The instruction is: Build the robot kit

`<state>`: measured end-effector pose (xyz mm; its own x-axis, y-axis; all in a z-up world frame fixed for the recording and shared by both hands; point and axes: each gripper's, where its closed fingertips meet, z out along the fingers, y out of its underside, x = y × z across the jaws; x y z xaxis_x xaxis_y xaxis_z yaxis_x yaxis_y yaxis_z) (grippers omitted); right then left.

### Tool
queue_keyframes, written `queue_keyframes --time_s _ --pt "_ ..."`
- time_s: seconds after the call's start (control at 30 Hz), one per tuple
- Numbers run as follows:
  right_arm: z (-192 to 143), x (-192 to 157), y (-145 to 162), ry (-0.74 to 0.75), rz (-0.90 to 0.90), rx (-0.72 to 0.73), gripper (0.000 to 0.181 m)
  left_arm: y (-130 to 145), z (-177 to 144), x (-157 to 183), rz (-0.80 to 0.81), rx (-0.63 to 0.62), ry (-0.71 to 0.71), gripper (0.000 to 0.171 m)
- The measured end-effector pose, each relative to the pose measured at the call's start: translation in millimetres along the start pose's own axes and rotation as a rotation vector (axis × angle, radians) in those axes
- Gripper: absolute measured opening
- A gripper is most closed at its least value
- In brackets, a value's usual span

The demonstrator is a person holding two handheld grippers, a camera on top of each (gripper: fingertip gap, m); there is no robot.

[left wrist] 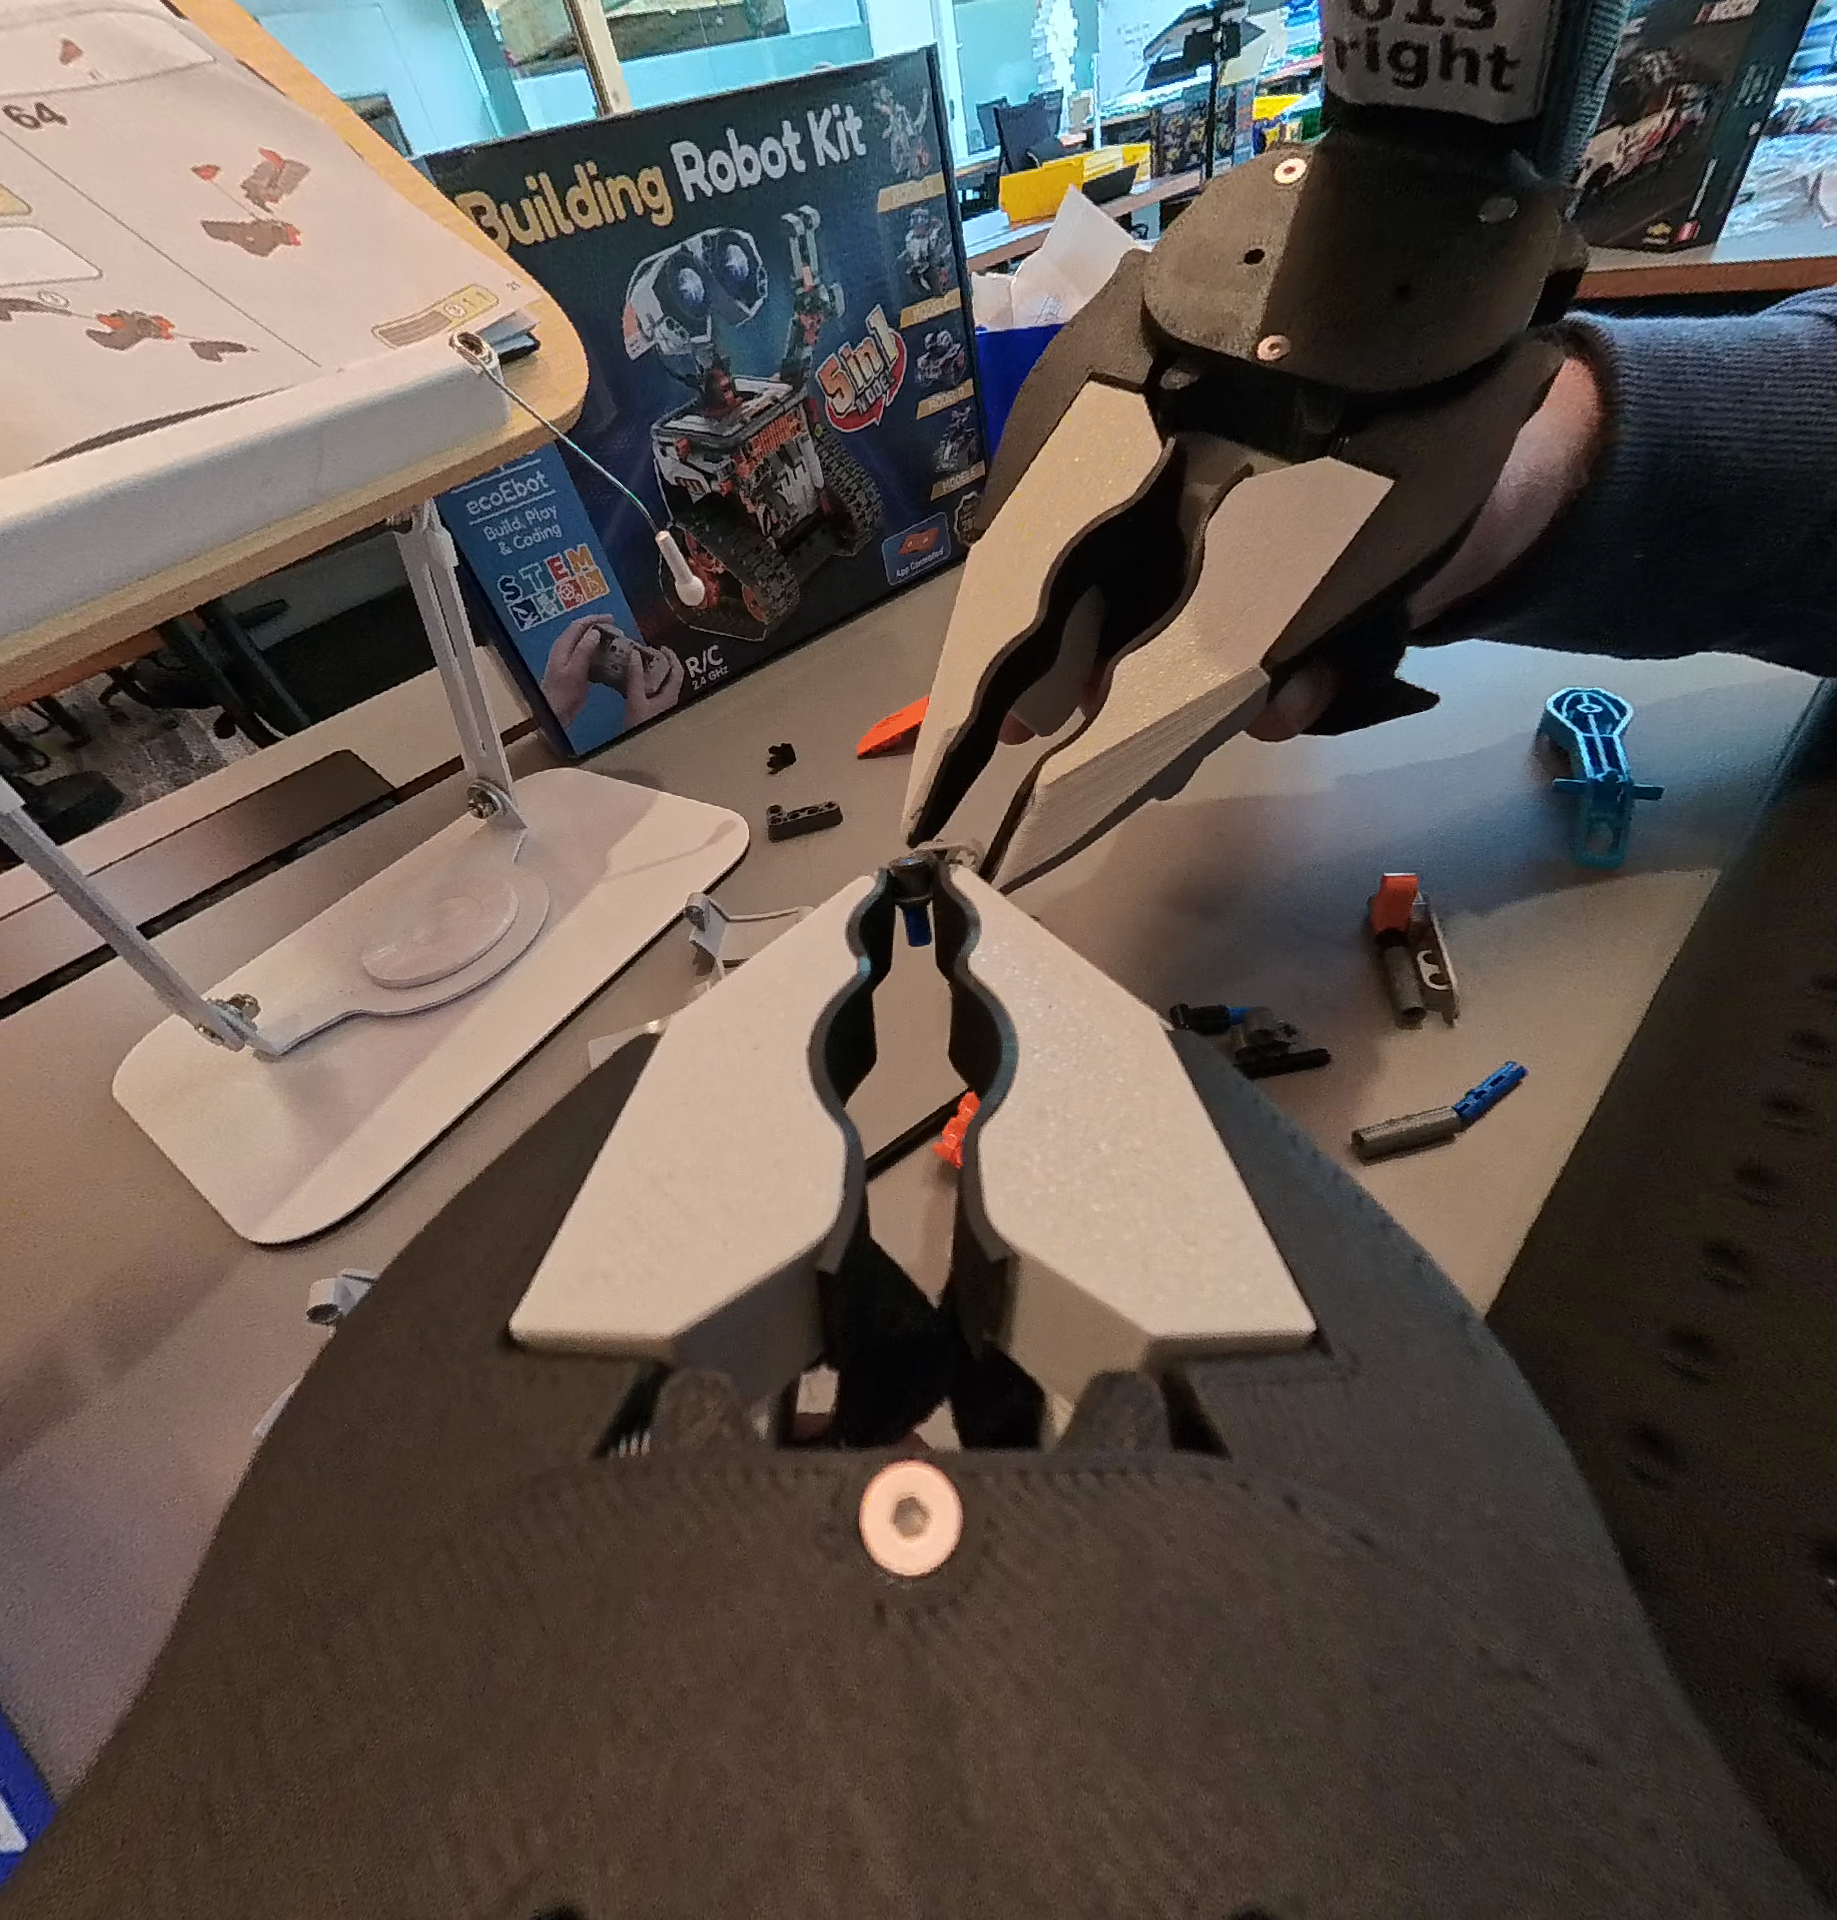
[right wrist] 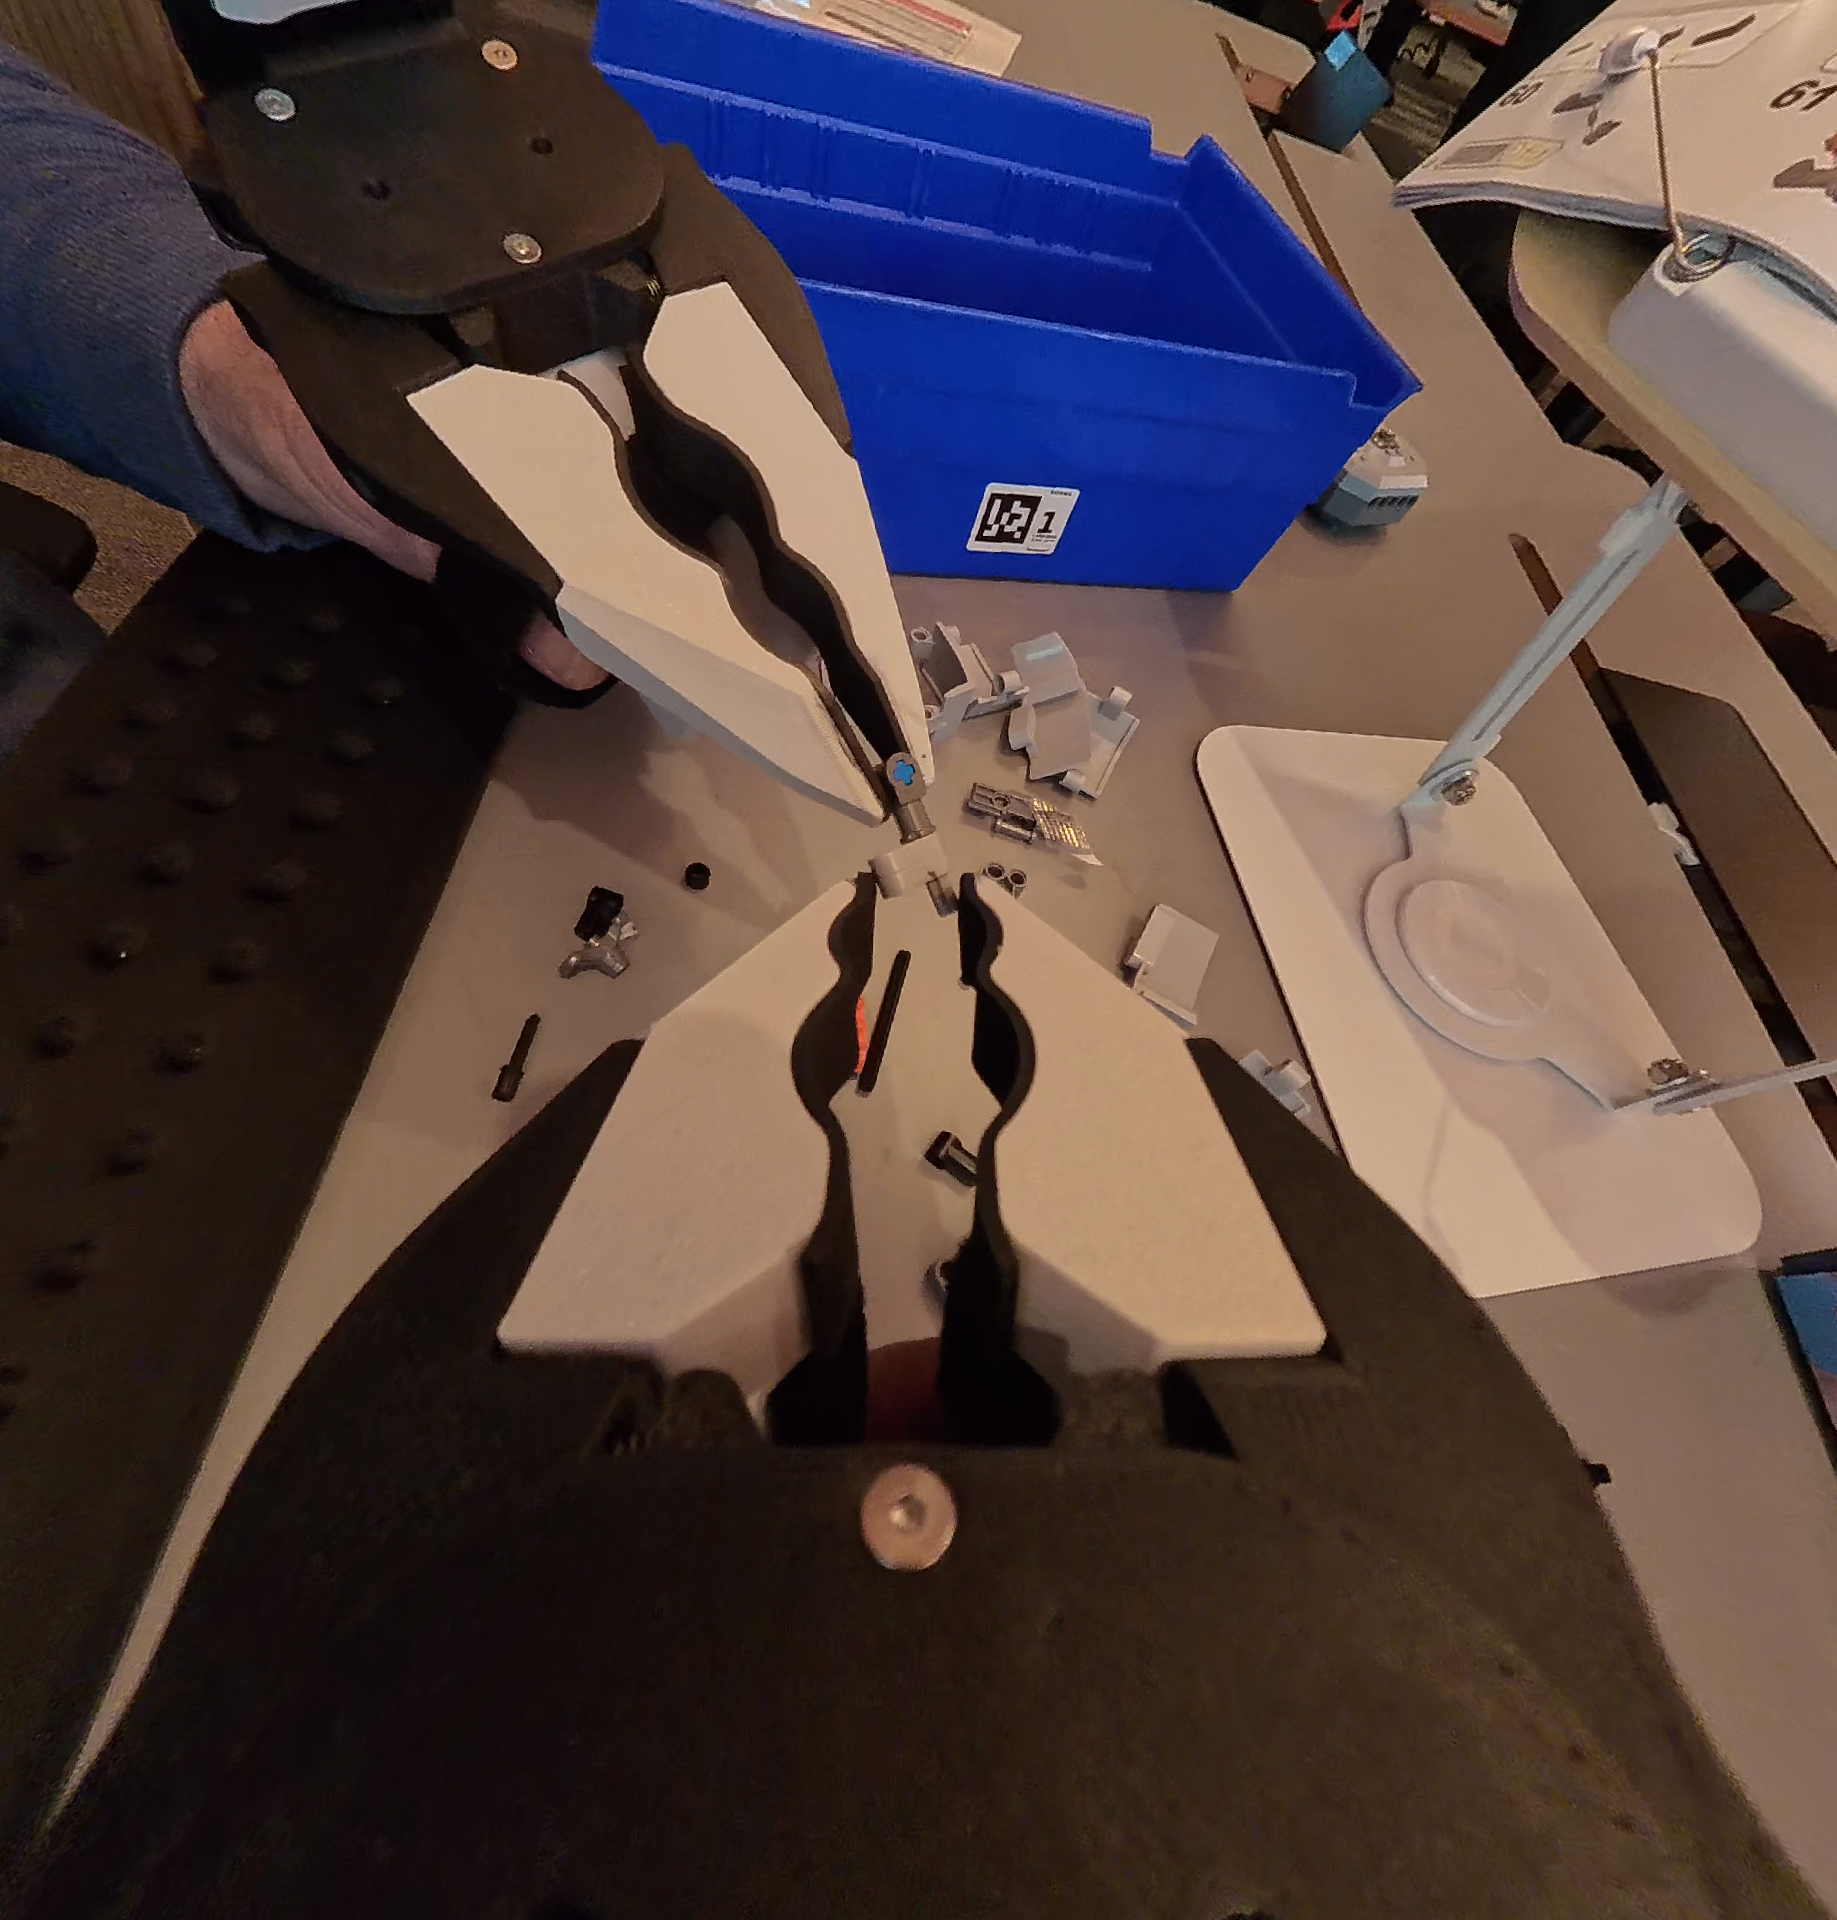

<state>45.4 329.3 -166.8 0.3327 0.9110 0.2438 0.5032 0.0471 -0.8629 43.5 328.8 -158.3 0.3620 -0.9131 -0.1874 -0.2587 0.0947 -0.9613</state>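
A grey bench (left wrist: 1309,862) carries everything. A black studded mat (right wrist: 218,831) lies along its near edge. On the far side, in the left wrist view, a dark blue kit box (left wrist: 737,364) with a picture of a toy robot stands upright. Next to it is a white book stand (left wrist: 426,1039) holding an open instruction booklet (left wrist: 166,208). In the right wrist view an open blue bin (right wrist: 997,312) sits behind the working area.

The two grippers meet tip to tip above the middle of the bench, each one held by a hand in a dark blue sleeve. The left gripper (left wrist: 914,883) is closed tightly on a small grey pin (right wrist: 906,790) that has a blue cross-shaped end. The right gripper (right wrist: 914,883) is clamped on a small light-grey block (right wrist: 898,868), with only a narrow gap between its fingers. The pin's free end points at the block and is just beside it. I cannot tell if they already touch.

Loose small parts lie on the bench around the grippers:
- a blue lever-shaped tool (left wrist: 1589,769), well apart on the right;
- an orange and grey sub-assembly (left wrist: 1407,945);
- a group of pale grey panel pieces (right wrist: 1049,707) near the bin;
- a short black beam (left wrist: 805,821);
- a thin black axle (right wrist: 883,1018) under the right gripper.
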Motion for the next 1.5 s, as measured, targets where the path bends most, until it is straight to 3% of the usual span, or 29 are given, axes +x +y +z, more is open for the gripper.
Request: queue_keyframes --time_s 0.33,0.63,0.97,1.5 --pt "-1 1 -6 0.006 0.042 0.013 0.015 3 2 -1 0.009 -0.02 -0.012 0.006" --pt "2 3 -6 0.039 0.035 0.005 0.002 3 2 1 0.011 -0.016 -0.004 0.006" --pt "-3 7 -5 0.039 0.054 -0.001 0.019 3 2 -1 -0.002 -0.015 -0.008 0.006" --pt "3 2 2 0.035 0.024 -0.041 0.013 4 3 0 -0.011 -0.02 0.0 0.006"
